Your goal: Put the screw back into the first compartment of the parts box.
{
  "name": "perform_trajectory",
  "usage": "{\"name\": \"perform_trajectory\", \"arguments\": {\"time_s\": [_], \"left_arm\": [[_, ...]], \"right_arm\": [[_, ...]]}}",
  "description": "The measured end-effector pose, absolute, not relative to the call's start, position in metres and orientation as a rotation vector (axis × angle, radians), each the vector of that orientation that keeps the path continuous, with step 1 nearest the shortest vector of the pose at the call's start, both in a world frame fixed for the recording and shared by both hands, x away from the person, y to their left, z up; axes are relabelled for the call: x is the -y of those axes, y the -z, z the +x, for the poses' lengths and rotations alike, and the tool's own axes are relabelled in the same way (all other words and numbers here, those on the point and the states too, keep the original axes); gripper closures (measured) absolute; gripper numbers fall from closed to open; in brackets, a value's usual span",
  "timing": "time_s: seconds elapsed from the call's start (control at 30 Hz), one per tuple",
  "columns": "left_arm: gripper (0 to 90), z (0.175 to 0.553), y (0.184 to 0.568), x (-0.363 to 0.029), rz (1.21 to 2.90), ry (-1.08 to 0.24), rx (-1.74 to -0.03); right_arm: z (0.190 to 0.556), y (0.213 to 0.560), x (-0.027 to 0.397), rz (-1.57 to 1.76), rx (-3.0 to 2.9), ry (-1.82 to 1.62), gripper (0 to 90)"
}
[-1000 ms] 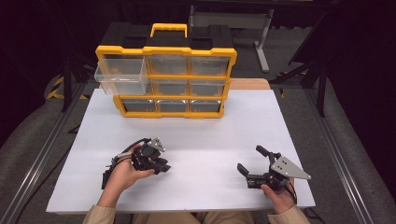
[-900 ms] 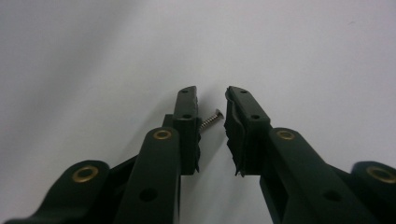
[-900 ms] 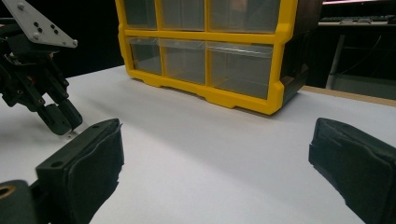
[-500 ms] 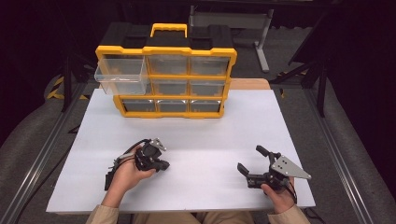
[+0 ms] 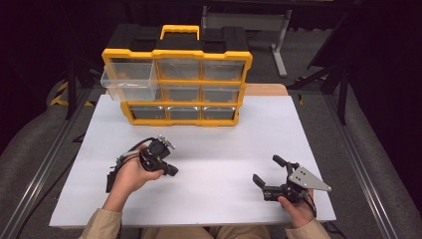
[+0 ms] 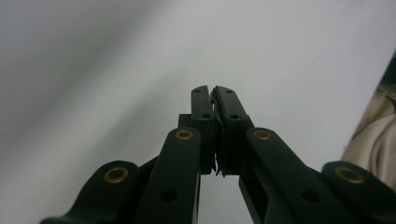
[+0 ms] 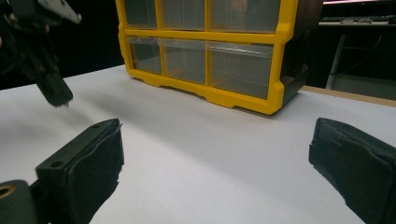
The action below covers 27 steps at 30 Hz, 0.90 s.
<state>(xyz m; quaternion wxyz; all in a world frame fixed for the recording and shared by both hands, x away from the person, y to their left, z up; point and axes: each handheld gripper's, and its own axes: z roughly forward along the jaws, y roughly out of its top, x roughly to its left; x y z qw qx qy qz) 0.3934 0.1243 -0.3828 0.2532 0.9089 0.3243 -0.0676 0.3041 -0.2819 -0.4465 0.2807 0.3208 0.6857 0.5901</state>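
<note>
The left tongs sit in the person's left hand over the near-left part of the white surface, their black jaws pressed flat together; the left gripper view shows the two pads meeting along their length with nothing visible between them, and they have just closed. The right tongs rest low at the near-right of the surface, held by the right hand, with the grey three-cornered plate on top; their jaws stand wide apart, and in the right gripper view bare white surface lies between the two black padded tips. Nearest ahead of both stands the yellow-framed plastic parts organiser with a yellow carry handle and black top, at the far edge of the surface, left of centre. It has three rows of three clear plastic drawers. The clear top-left drawer is pulled out towards the person and juts past the frame; it looks empty. The other drawers sit flush, and their contents cannot be made out. Both tongs are well apart from the organiser and from each other.
</note>
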Motion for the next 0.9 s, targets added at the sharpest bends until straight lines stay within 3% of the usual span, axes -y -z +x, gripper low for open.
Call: {"name": "perform_trajectory", "arguments": {"time_s": [0.57, 0.9], "left_arm": [[87.5, 0.403, 0.242, -0.136, 2.471, 0.099, -0.891], [87.6, 0.408, 0.193, -0.143, 2.467, 0.036, -0.919]], "right_arm": [[0.304, 0.446, 0.281, 0.858, -1.839, -1.582, 3.4], [0.304, 0.446, 0.281, 0.852, -1.842, -1.584, 3.4]]}}
